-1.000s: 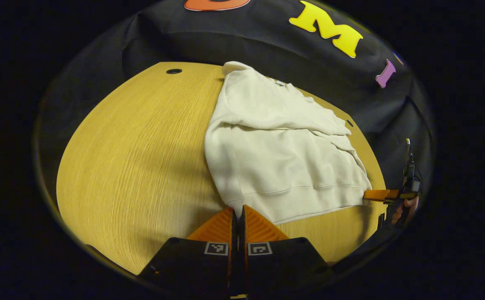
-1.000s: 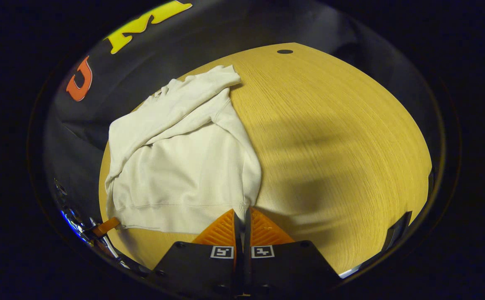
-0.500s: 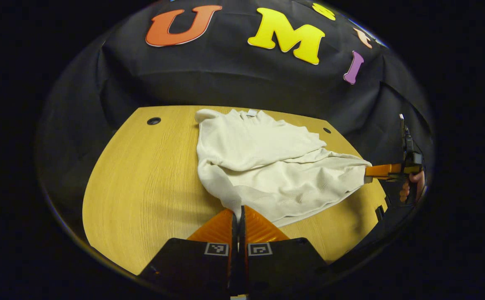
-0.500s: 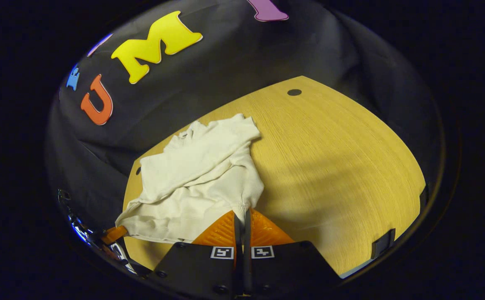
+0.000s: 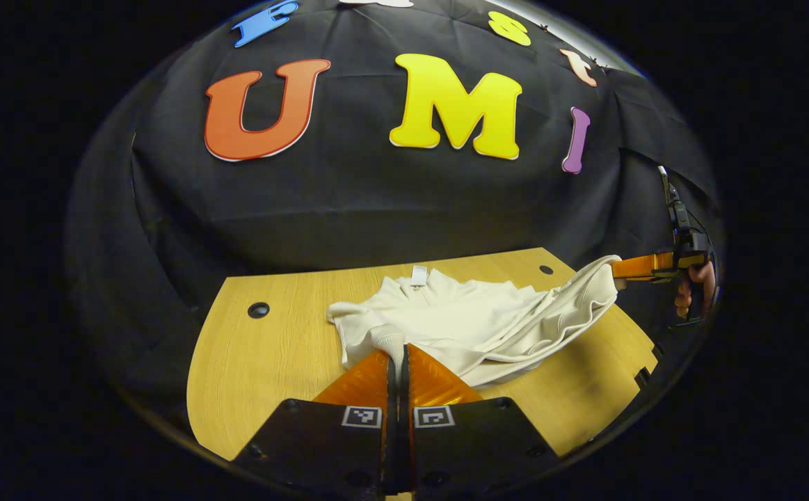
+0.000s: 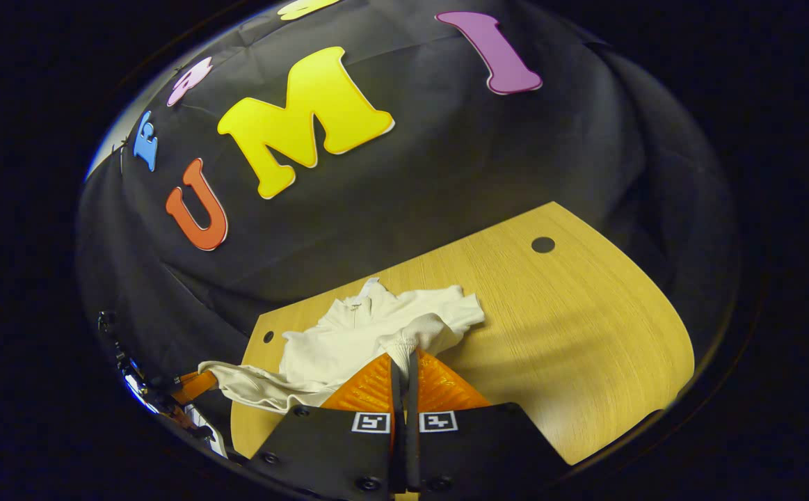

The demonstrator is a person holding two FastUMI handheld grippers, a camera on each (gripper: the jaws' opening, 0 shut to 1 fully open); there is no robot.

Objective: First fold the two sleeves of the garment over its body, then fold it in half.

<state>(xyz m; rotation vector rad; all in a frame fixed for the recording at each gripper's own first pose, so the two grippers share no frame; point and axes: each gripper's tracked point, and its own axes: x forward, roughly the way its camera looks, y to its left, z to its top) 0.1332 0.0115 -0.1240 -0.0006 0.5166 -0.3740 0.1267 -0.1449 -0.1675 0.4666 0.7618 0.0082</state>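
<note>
Each hand-held gripper pinches a ribbed hem corner of the cream sweatshirt (image 5: 474, 327): left hand-held gripper (image 5: 398, 356), right hand-held gripper (image 6: 403, 358). The soft knit hangs rumpled over the wood-grain tabletop (image 5: 265, 355), collar end resting there.

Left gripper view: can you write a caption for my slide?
Both grippers, left and right, pinch the cream fabric sweatshirt by its hem corners, lifting it above the yellow wooden table.

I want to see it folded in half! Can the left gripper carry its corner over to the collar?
Probably yes. The left gripper pinches the sweatshirt's hem corner, lifted, and nothing stands between it and the collar.
</note>
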